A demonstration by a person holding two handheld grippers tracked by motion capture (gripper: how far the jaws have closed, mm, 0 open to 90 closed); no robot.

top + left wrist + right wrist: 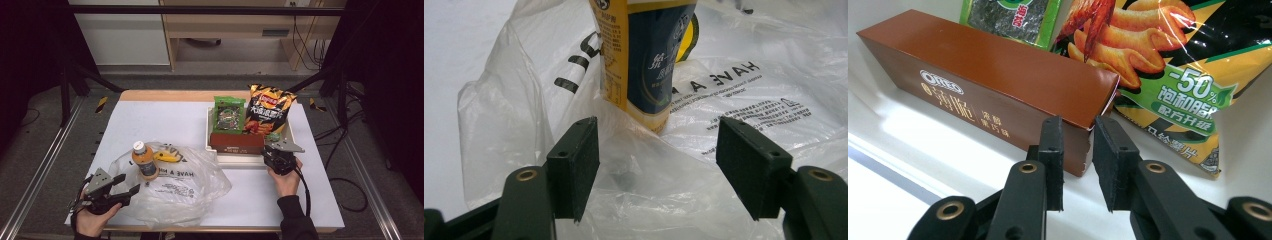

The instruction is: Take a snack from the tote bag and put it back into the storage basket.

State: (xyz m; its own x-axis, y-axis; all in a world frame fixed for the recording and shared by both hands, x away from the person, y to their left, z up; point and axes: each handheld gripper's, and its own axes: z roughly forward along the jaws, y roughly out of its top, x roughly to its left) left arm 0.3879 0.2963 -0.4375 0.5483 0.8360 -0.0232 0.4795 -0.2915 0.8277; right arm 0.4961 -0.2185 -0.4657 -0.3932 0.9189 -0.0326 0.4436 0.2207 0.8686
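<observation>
1. Step in hand, as I read it: taking the brown box (993, 85) out of the white tray (295, 137) to pack it into the plastic bag (180, 187). The box lies along the tray's near wall, at about 3 o'clock from the bag.
2. The right gripper (1078, 165) has its jaws drawn close together with a narrow gap; the pads sit at the box's near end corner. Whether they pinch the cardboard I cannot tell — nothing shows squeezed between them.
3. To do it well, the pads should bite on the end flap's edge squarely, not on the corner tip, or the box may pivot and knock the chips (1168, 65) at 1 o'clock or the green packet (1008, 12) at 12.
4. The left gripper (659, 165) is released, jaws wide over the bag; a bottle (649, 55) stands at 12 o'clock from it, beyond the pads. Its best use is probably holding the bag mouth open.
5. The right gripper view gives the pad-to-corner relation; the high view hides that under the gripper body.
6. The high view alone gives the layout — tray at 2 o'clock of the table, bag at 7, a yellow thing (167, 156) beside the bottle.
</observation>
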